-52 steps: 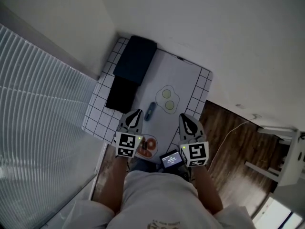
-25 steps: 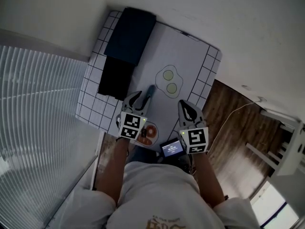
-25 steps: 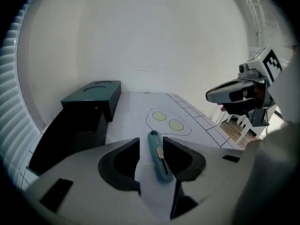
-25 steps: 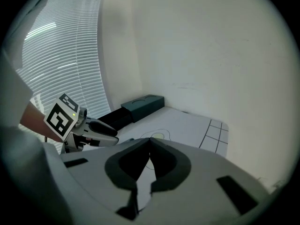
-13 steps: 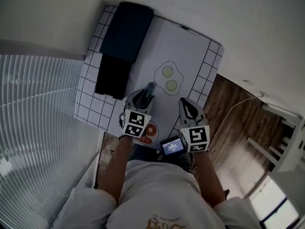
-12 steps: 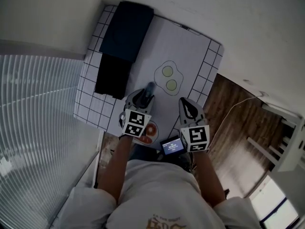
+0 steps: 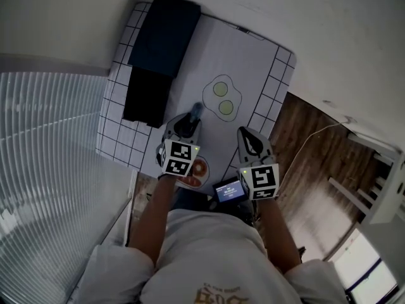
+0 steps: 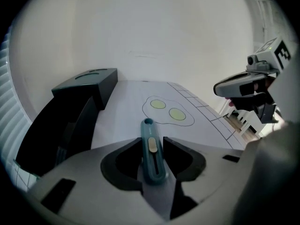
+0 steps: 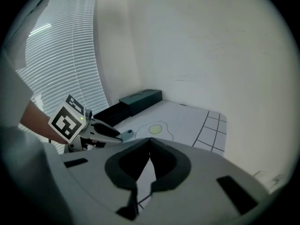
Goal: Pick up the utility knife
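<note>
Btwn L tongs point(image 8: 152, 139), gripped: utility knife point(image 8: 150, 165); R tongs point(image 9: 149, 142) closed.

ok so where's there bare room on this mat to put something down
Bare mat lies beyond the egg-shaped outline, up to the far edge, and on the gridded strip right of it. Crowded: the dark boxes fill the left side, and the left gripper grips the utility knife near the front.
</note>
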### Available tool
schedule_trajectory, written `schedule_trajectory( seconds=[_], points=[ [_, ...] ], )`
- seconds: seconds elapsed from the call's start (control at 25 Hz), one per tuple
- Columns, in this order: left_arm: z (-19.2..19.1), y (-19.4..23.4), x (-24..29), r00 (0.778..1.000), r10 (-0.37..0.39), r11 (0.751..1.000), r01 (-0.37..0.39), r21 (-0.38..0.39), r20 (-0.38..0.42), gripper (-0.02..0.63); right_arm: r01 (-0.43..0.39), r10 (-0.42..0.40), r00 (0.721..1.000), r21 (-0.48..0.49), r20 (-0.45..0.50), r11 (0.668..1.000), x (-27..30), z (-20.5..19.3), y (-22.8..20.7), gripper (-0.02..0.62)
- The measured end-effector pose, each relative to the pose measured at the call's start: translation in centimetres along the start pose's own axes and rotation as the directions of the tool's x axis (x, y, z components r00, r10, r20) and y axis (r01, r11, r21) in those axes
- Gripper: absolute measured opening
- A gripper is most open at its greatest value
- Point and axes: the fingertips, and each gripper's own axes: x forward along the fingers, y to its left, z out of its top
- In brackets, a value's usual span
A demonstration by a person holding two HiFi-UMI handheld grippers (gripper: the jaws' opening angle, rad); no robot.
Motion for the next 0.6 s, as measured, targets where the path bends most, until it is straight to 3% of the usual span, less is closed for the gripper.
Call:
schedule_trajectory(
  seconds=[0.6],
  points=[
    [0.2, 0.0, 0.0, 0.999, -0.025, 0.998, 0.027, 0.052, -0.035, 0.146, 0.017, -0.016, 0.999, -0.042, 0.034, 0.999, -1.8, 0.8, 0.0, 0.006]
  ],
)
